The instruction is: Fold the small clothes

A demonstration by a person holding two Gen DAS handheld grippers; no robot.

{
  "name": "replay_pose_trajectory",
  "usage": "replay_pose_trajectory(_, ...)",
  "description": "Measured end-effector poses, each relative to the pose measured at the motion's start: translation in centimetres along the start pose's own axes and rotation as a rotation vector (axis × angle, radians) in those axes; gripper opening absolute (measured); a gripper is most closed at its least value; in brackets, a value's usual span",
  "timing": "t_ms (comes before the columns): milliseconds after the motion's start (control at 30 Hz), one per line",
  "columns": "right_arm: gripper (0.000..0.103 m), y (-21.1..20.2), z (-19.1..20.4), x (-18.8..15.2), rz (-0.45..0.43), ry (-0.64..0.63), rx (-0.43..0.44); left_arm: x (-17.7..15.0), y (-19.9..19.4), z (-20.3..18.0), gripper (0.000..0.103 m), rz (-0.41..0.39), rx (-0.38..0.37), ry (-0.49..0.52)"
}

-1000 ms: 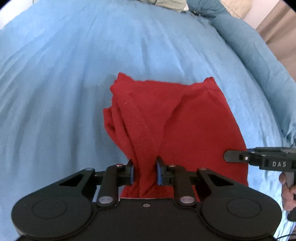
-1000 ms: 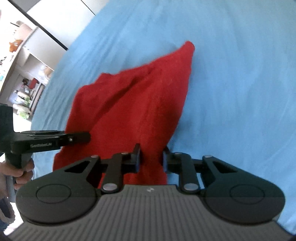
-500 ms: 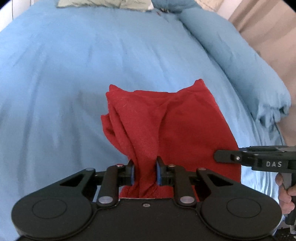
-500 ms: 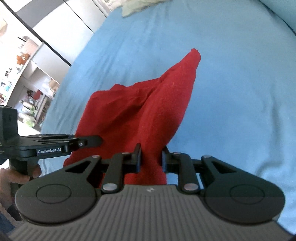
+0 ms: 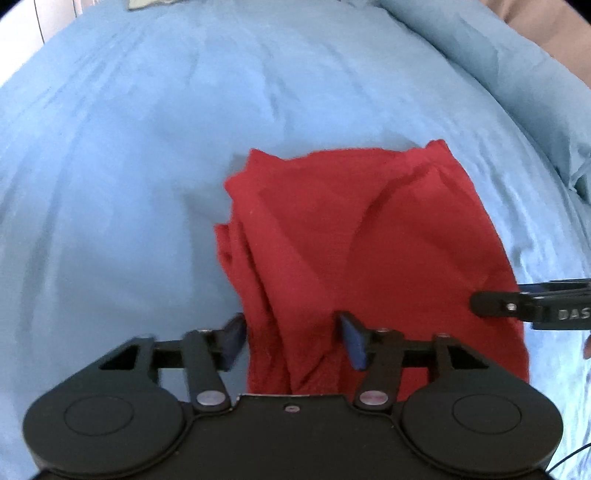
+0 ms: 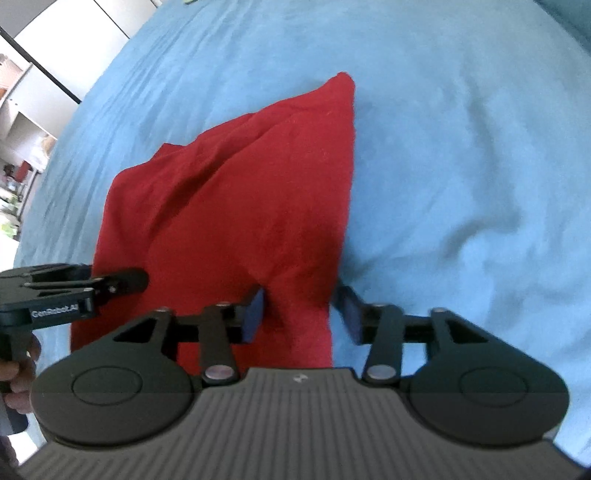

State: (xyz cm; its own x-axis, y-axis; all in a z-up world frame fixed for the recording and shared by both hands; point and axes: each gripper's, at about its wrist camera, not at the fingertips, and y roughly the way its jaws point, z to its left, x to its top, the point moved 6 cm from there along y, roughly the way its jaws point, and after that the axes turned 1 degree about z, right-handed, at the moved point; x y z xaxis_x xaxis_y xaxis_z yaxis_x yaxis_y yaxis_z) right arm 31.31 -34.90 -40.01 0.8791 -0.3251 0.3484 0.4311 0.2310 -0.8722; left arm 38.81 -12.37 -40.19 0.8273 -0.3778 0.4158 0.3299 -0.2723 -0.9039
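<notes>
A small red garment point(image 5: 354, 236) lies on the light blue bed cover point(image 5: 129, 184), folded over with bunched folds at its left side. My left gripper point(image 5: 291, 338) is open, its jaws apart on either side of the garment's near left edge. In the right wrist view the same red garment point(image 6: 236, 206) lies with a pointed corner toward the far side. My right gripper point(image 6: 299, 314) is open, jaws apart around the garment's near right edge. Each gripper shows at the edge of the other's view.
The blue cover point(image 6: 461, 166) spreads wide on all sides. A rolled blue duvet point(image 5: 509, 74) runs along the right of the bed. A pale item point(image 5: 147, 3) lies at the far edge. White furniture point(image 6: 22, 122) stands beyond the bed's left side.
Both grippers were shut on the garment's near edge and have opened, letting it go. The garment has come down to lie flatter on the bed.
</notes>
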Motion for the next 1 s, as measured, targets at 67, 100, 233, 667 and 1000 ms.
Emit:
replay_pose_trajectory(67, 0.077, -0.7, 0.1, 0.0, 0.018, 0.008, -0.016, 0.1, -1.1, 0.5, 0.083, -0.016, 0.058, 0.0)
replay_pose_trajectory(100, 0.079, -1.5, 0.2, 0.0, 0.014, -0.002, -0.027, 0.1, -1.7, 0.9, 0.087, -0.03, 0.084, -0.001)
replay_pose_trajectory(233, 0.1, -2.7, 1.0, -0.2, -0.054, -0.059, -0.077, -0.7, -2.5, 2.3, 0.087, -0.04, 0.112, -0.032)
replay_pose_trajectory(667, 0.103, -0.8, -0.9, -1.4, -0.082, -0.058, -0.193, -0.9, -1.8, 2.9, 0.093, -0.064, 0.233, -0.004)
replay_pose_trajectory(1000, 0.103, -15.8, 3.5, 2.0, -0.231, -0.079, -0.128, 2.0, -20.5, 0.1, 0.098, -0.233, 0.247, -0.053)
